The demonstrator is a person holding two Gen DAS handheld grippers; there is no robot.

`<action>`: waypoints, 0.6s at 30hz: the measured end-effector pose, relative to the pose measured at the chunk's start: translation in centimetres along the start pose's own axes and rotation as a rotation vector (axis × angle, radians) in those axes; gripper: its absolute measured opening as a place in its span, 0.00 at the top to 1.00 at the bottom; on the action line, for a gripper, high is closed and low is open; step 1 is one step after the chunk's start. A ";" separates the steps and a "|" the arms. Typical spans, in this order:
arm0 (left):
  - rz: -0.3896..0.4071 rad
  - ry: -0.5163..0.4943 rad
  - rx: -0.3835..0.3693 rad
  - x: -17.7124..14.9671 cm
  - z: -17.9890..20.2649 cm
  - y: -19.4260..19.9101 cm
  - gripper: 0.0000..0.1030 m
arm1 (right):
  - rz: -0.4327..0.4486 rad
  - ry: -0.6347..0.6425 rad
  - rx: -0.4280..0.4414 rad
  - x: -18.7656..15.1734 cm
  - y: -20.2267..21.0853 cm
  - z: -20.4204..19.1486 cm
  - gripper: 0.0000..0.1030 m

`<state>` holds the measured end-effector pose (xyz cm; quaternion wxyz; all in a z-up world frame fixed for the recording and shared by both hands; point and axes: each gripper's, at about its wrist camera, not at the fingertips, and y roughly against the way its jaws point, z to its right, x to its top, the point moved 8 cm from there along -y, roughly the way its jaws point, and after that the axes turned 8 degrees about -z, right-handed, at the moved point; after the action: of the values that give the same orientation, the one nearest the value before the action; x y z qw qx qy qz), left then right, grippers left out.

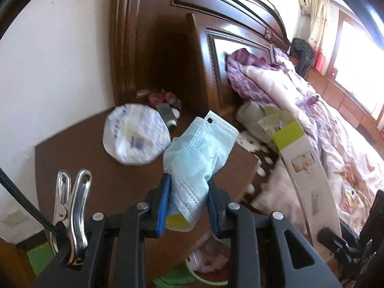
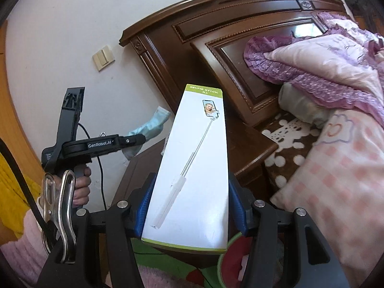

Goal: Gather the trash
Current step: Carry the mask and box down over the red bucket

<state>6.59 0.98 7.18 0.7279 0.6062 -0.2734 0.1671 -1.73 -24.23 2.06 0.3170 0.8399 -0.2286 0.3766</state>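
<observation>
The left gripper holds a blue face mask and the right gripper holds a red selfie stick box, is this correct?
Not quite. The selfie stick box in the right gripper is white with green ends, not red, as the right wrist view shows. The left gripper does hold a blue face mask.

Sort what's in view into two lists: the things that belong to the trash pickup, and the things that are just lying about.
Part of the job:
- face mask, clamped in the left gripper
- selfie stick box, clamped in the right gripper
- crumpled white bag on the nightstand, likely trash

Just lying about:
- quilt
- pillow
- headboard
- small jars
</observation>
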 end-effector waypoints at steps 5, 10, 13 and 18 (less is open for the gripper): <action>-0.007 -0.022 -0.016 -3.5 2.2 0.9 0.72 | 0.003 -0.007 -0.049 -2.0 2.2 0.1 0.45; -0.016 -0.006 -0.079 -6.6 4.7 1.3 0.72 | -0.002 -0.025 -0.091 -4.1 4.4 0.6 0.45; -0.033 -0.015 -0.102 -8.6 6.3 1.2 0.72 | -0.009 -0.033 -0.120 -5.4 5.4 1.0 0.45; -0.049 -0.030 -0.098 -11.4 7.7 0.3 0.72 | -0.045 -0.061 -0.147 -8.4 5.9 2.1 0.45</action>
<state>-4.21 -5.46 1.48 0.7563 0.5789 -0.2774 0.1266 -9.55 -28.58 -3.39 0.3792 0.8304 -0.2462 0.3256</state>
